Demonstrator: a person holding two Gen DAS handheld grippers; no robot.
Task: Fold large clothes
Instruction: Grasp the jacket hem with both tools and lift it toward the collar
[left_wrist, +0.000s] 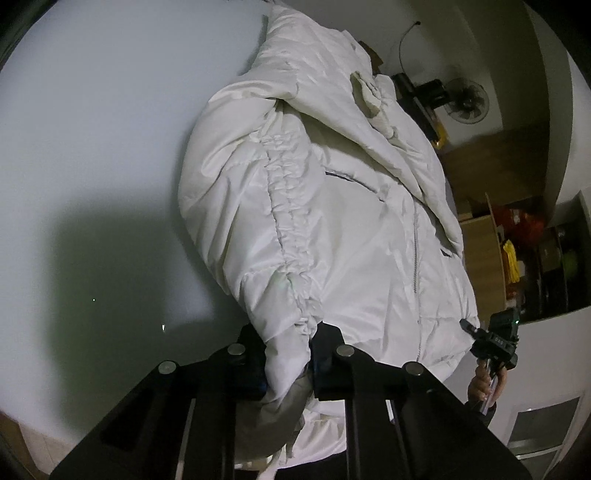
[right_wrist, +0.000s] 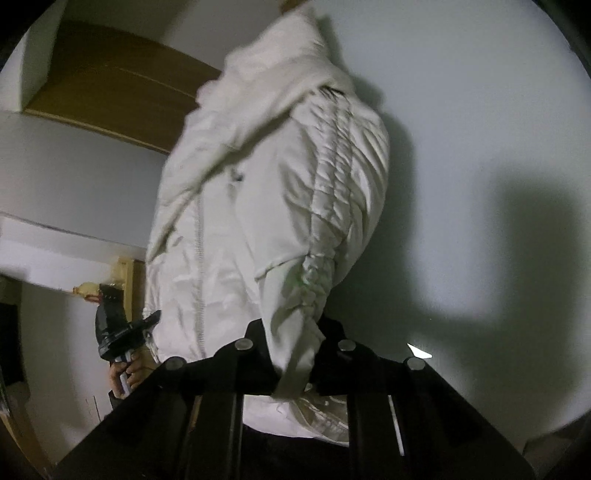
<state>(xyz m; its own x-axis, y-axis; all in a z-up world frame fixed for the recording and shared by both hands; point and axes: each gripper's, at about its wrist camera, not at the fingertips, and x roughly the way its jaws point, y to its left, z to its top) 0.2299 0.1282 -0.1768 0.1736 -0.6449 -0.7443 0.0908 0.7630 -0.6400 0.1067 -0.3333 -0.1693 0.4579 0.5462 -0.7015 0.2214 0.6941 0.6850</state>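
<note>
White puffy quilted jacket (left_wrist: 332, 206) spread on pale grey tabletop (left_wrist: 92, 147); left claw (left_wrist: 288, 365) clamped on ruched sleeve cuff, right claw (right_wrist: 295, 365) clamped on other cuff.

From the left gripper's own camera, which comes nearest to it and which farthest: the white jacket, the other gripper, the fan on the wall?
1. The white jacket: its hem is pinched in the left gripper.
2. The right gripper: low on the right, at the jacket's other corner.
3. The fan: upper right, beyond the jacket.
</note>
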